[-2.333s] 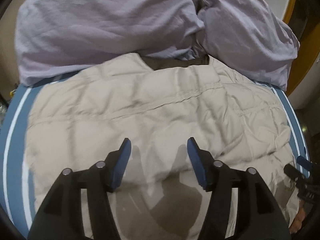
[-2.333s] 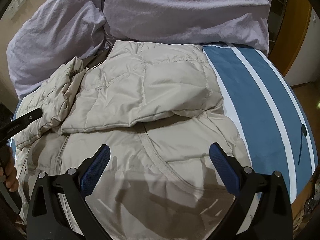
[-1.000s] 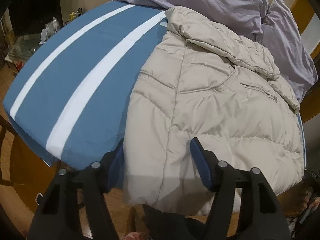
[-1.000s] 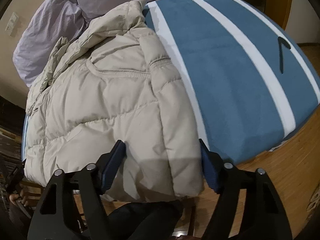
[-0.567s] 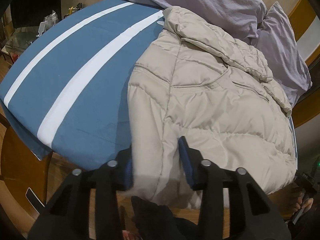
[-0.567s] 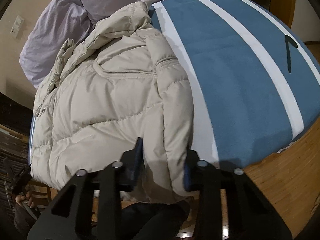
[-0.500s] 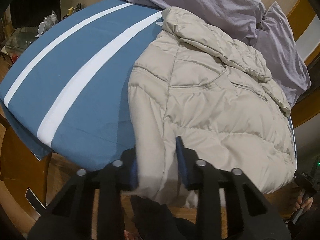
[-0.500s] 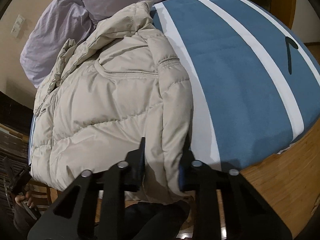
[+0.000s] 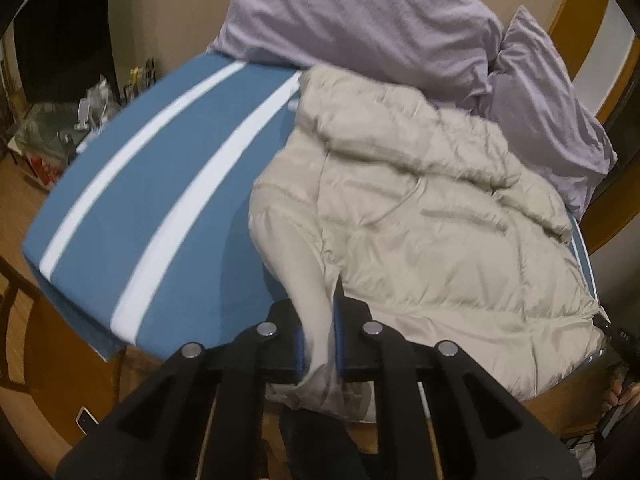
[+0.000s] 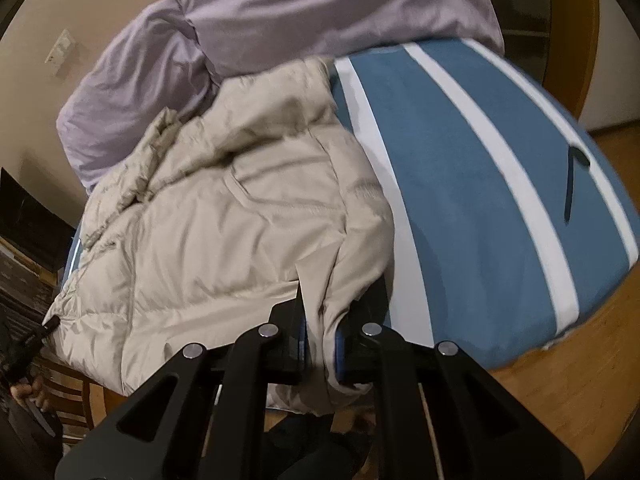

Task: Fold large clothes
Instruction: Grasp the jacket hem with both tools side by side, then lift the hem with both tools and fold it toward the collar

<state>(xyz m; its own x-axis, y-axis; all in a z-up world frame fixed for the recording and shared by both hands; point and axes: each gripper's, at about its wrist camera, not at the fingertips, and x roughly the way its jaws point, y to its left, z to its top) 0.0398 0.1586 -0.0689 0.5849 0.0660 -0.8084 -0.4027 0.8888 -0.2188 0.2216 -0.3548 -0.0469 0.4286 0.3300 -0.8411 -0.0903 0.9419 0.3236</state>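
Observation:
A beige quilted puffer jacket [image 9: 432,224] lies on a blue bed cover with white stripes [image 9: 152,184]. My left gripper [image 9: 320,320] is shut on the jacket's left hem corner, which rises off the cover into the jaws. In the right wrist view the same jacket [image 10: 224,216] spreads to the left, and my right gripper [image 10: 322,316] is shut on its right hem corner, also lifted. The cover [image 10: 472,184] lies bare to the right of it. Folded sleeves lie across the jacket's upper part.
Lilac bedding [image 9: 360,28] is piled behind the jacket, also seen as lilac bedding [image 10: 304,12]. A dark thin object [image 10: 570,188] lies on the cover at right. Wooden floor [image 10: 560,380] runs below the bed edge. A cluttered low table [image 9: 52,136] stands at far left.
Both grippers closed on the jacket's bottom hem corners and rose, pulling the hem up off the bed edge; the fabric now bunches between the jaws.

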